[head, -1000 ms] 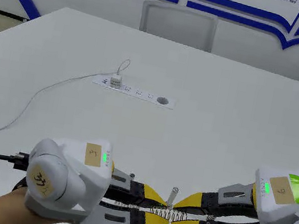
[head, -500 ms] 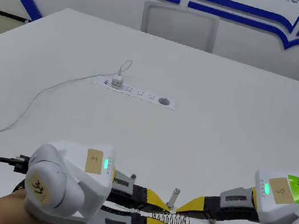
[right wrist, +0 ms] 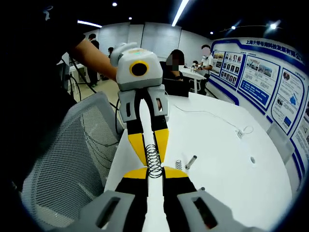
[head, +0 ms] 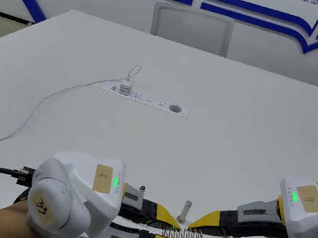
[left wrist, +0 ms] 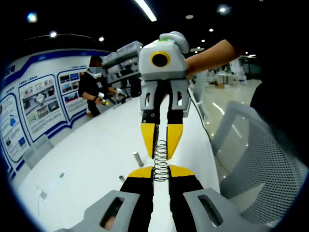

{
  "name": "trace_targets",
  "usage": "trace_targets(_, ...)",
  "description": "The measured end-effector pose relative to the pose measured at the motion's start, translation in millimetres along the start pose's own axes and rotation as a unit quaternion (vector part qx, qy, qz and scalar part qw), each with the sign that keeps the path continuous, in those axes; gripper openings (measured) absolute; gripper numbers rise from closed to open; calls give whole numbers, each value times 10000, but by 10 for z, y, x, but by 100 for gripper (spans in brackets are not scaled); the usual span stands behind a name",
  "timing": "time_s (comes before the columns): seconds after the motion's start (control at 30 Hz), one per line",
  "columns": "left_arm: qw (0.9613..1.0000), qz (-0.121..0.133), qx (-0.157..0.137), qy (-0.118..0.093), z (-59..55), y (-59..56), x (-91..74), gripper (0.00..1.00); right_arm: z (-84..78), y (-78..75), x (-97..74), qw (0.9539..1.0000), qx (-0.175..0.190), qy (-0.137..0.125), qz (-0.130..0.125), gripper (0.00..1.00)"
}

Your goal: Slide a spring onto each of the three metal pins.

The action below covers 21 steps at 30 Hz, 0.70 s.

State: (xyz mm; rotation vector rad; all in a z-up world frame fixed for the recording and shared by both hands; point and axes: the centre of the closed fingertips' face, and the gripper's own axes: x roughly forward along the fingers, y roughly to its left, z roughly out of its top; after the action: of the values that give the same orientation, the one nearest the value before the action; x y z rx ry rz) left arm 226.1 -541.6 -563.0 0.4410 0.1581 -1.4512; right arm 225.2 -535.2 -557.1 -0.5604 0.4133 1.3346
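Yellow fingertips of both grippers meet over the near edge of the white table (head: 235, 139), and one spring (head: 183, 235) hangs between them, clear of the tabletop. The left gripper (head: 174, 237) has its jaws drawn narrow, nipping one end of the coil. The right gripper (head: 189, 237) is closed to the same slim gap on the other end. In each gripper view that gripper's own tips almost touch, with the coil caught at the seam.

The spring's long axis runs straight from one gripper to the other. It lies about level across the head view, dipping a little toward the left gripper.

Just behind it a metal pin (head: 184, 211) rises about upright from the table, apart from the coil. A second, shorter pin (head: 142, 189) stands beside the left gripper's upper finger, its foot hidden by that finger. In the right gripper view a loose spring (right wrist: 178, 165) lies on the table just beside the taller pin.

The held spring's end turns are hidden between the pads. The bottom edge of the head view cuts off the lower fingers of both grippers.
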Motion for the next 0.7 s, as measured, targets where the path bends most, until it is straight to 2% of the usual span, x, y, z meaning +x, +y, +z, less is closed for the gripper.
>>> trace_targets(0.3, 10000, 95, -4, 5, -12, 14, 1, 10, 155, 24, -19, 9991, 244, -343, 51, 11)
trace_targets(0.4, 9999, 132, 18, 1, -12, 15, 2, 10, 253, 32, -8, 9975, 427, -560, 75, 11)
trace_targets(0.57, 9997, 224, -37, 29, -43, 26, 2, 10, 261, 15, 39, 9974, 511, -513, 40, 11)
trace_targets(0.7, 9995, 290, -157, -37, -43, 35, -10, 10, 309, 8, 57, 9955, 678, -656, 11, 11)
